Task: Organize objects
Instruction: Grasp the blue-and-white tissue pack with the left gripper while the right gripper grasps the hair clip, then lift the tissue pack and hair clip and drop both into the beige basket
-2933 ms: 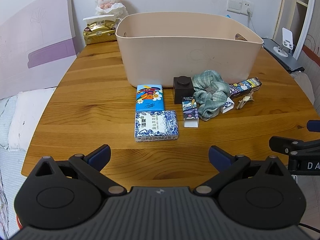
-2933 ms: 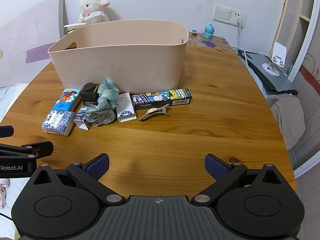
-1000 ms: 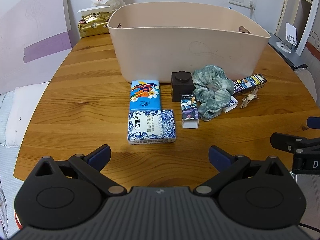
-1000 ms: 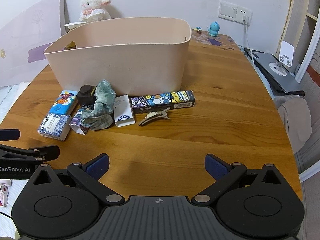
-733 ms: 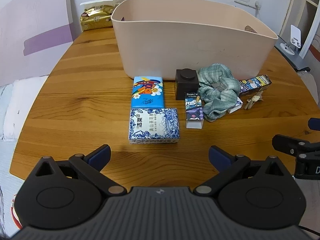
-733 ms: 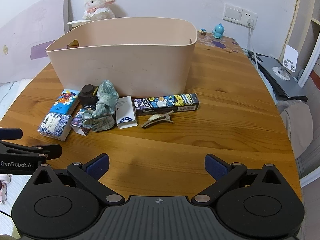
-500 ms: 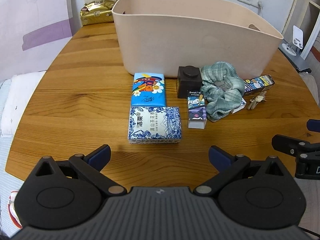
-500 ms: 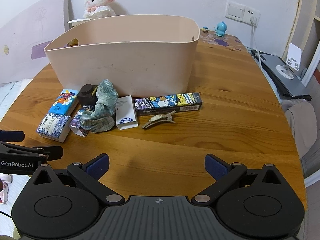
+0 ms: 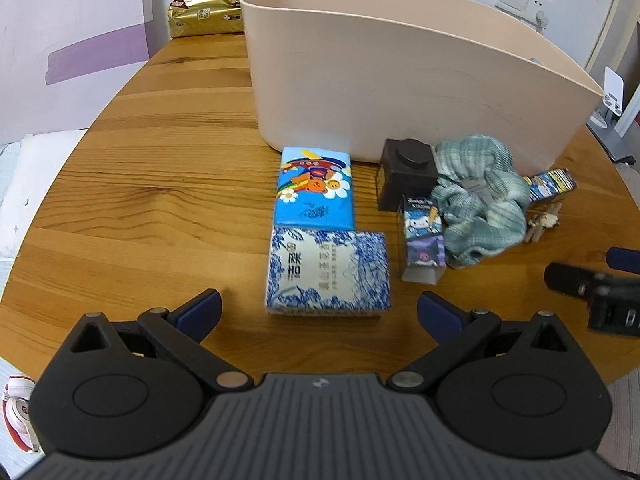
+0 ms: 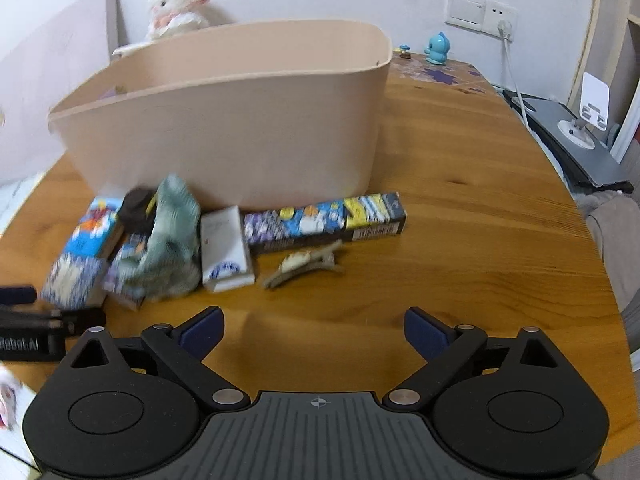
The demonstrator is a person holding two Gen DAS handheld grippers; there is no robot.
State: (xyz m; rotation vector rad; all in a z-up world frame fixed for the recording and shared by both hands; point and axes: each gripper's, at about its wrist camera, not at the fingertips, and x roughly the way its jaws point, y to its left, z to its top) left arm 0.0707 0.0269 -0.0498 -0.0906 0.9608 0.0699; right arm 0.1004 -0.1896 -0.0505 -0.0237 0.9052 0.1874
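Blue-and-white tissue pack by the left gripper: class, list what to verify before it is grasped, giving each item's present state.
1. Left gripper open: ok.
2. Blue-and-white tissue pack ahead between the fingers: ok.
3. Pack apart from the cartoon tissue pack: not ok, they touch.
4. Right gripper open, holding nothing: ok.
5. Beige bin has room: cannot tell, its inside is hidden.
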